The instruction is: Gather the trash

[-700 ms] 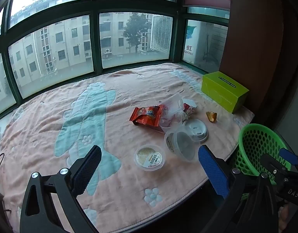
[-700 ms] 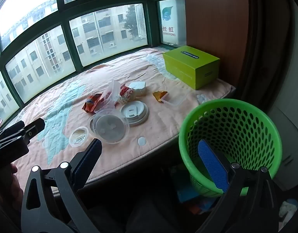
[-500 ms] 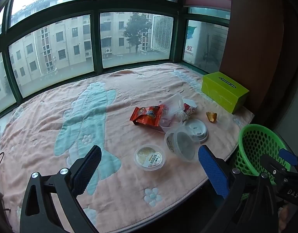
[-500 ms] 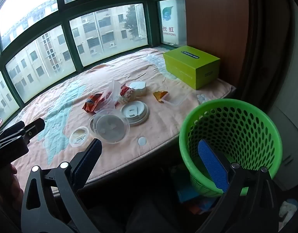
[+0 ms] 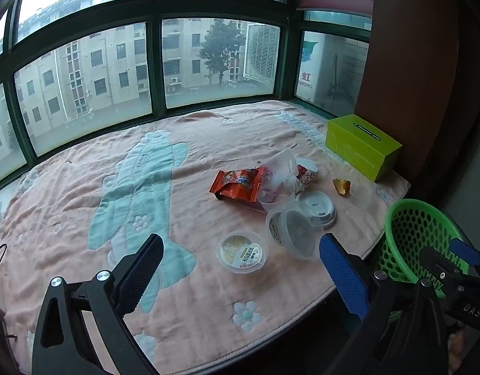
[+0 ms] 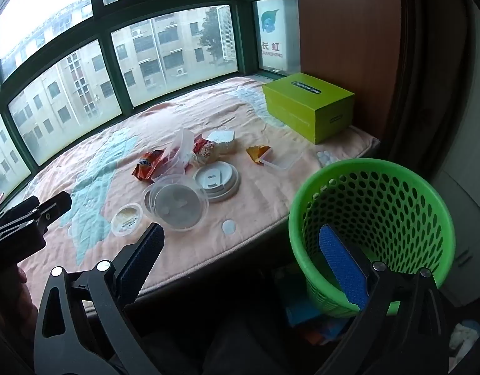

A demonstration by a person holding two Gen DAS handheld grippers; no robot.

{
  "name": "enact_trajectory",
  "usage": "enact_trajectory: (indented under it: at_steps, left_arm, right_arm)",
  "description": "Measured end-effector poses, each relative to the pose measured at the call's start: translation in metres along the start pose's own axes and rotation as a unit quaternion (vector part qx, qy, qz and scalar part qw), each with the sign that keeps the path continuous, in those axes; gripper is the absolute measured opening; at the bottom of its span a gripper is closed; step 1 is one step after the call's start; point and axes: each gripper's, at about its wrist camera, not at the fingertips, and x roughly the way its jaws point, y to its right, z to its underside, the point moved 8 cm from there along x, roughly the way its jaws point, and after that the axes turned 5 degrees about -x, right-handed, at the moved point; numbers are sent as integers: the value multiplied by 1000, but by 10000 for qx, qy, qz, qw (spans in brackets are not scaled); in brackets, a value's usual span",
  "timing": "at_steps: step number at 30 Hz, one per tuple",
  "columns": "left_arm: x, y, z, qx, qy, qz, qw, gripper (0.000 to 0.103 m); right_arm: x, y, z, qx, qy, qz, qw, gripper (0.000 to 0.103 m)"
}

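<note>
Trash lies on the pink blanket [image 5: 83, 193]: an orange snack wrapper [image 5: 237, 184], a clear tub on its side [image 5: 290, 231], a small sealed cup [image 5: 242, 251], a white lid [image 5: 316, 207], a yellow wrapper scrap [image 5: 341, 185]. The green mesh basket [image 6: 371, 218] stands on the floor beside the ledge. My left gripper [image 5: 240, 276] is open and empty, just short of the small cup. My right gripper [image 6: 243, 256] is open and empty, off the ledge's edge, its right finger in front of the basket.
A lime green box [image 5: 362, 145] stands at the far right by a brown wall panel [image 6: 349, 31]. A clear flat lid [image 6: 280, 159] and a small white disc [image 6: 228, 227] lie near the ledge edge. Windows [image 5: 99, 75] ring the back.
</note>
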Motion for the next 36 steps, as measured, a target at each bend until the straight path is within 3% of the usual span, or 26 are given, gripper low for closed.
enact_trajectory:
  at_steps: [36]
  left_arm:
    - [2,-6,6,-22,-46,-10,10000,97]
  right_arm:
    - [10,-6,2,1,-90,-67,9999,98]
